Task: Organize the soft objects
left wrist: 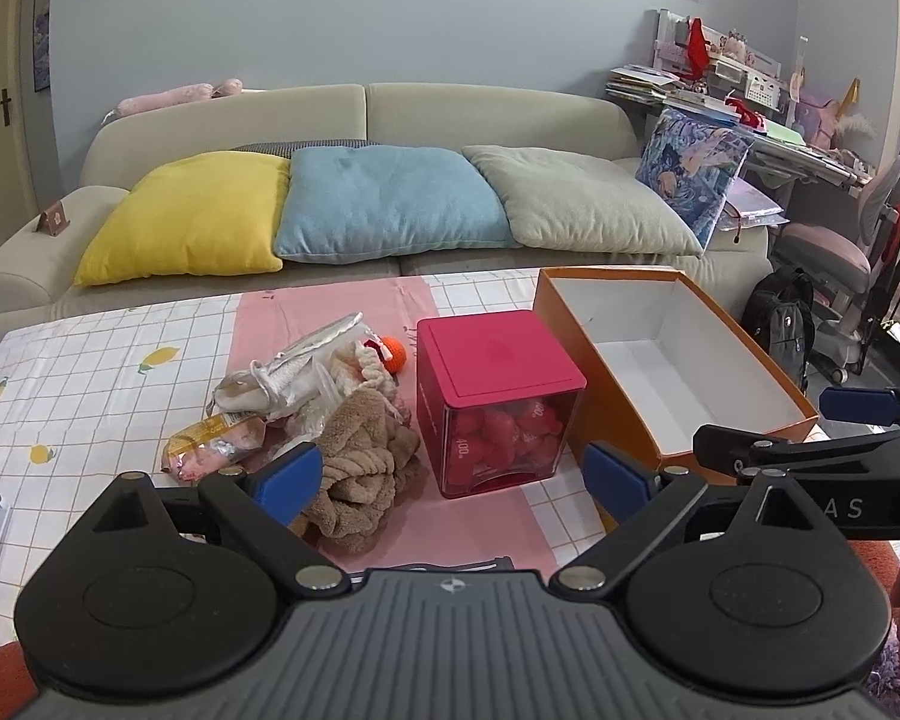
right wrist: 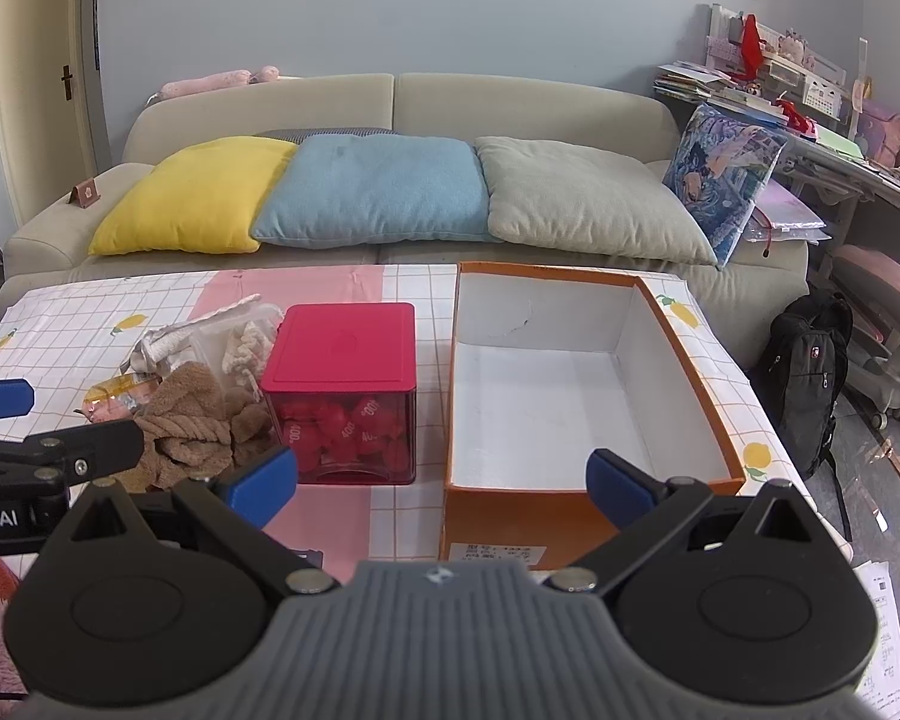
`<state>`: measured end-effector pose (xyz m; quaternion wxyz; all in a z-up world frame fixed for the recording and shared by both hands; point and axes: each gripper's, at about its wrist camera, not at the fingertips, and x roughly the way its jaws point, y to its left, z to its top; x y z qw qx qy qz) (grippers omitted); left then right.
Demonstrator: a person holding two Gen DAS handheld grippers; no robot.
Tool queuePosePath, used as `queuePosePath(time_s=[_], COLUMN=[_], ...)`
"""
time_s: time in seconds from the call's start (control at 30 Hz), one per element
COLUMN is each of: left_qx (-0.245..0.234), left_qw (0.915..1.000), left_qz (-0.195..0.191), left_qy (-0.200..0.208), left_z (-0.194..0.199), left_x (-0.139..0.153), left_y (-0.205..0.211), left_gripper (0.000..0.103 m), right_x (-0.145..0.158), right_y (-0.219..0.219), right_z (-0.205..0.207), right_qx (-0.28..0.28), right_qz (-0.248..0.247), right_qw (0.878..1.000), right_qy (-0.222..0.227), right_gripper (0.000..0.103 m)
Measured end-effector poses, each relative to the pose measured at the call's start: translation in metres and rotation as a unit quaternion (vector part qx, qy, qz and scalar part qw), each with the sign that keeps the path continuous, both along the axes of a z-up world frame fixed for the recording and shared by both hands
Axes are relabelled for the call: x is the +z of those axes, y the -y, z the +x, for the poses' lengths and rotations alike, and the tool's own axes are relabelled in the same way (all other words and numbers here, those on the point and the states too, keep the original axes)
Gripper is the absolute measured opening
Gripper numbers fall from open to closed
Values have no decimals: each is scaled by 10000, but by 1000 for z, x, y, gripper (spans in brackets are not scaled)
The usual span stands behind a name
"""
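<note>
The left gripper [left wrist: 453, 477] is held level above the near edge of the table [left wrist: 90, 372], its blue fingers spread wide with nothing between them. It faces the red box [left wrist: 498, 402]. Its left pad is just beside a brown fluffy cloth [left wrist: 360, 468], which lies in front of a pile of soft things [left wrist: 306, 384]: a silver pouch, a knitted piece, a small orange ball and a wrapped packet.

The right gripper [right wrist: 441, 477] is also level and wide apart, holding nothing. It faces the near wall of the orange cardboard box [right wrist: 510, 516], which stands open just right of the red box. Behind the table is a sofa [right wrist: 390, 102] with cushions.
</note>
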<state>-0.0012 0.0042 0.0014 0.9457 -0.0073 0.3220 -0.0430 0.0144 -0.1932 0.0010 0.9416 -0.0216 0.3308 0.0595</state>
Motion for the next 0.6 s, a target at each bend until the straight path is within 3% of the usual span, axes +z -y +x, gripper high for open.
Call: queuePosePath(time_s=[0.6], left_qx=[-42], left_qw=[10000], left_qz=[-65], left_qy=[20], left_z=[-2], left_x=[-2], left_y=[3], left_gripper=[103], right_x=[0], right_y=[-1], right_z=[0], right_qx=[1], right_qz=[-12], right_qw=[10000], right_qy=[-9], right_gripper=[100])
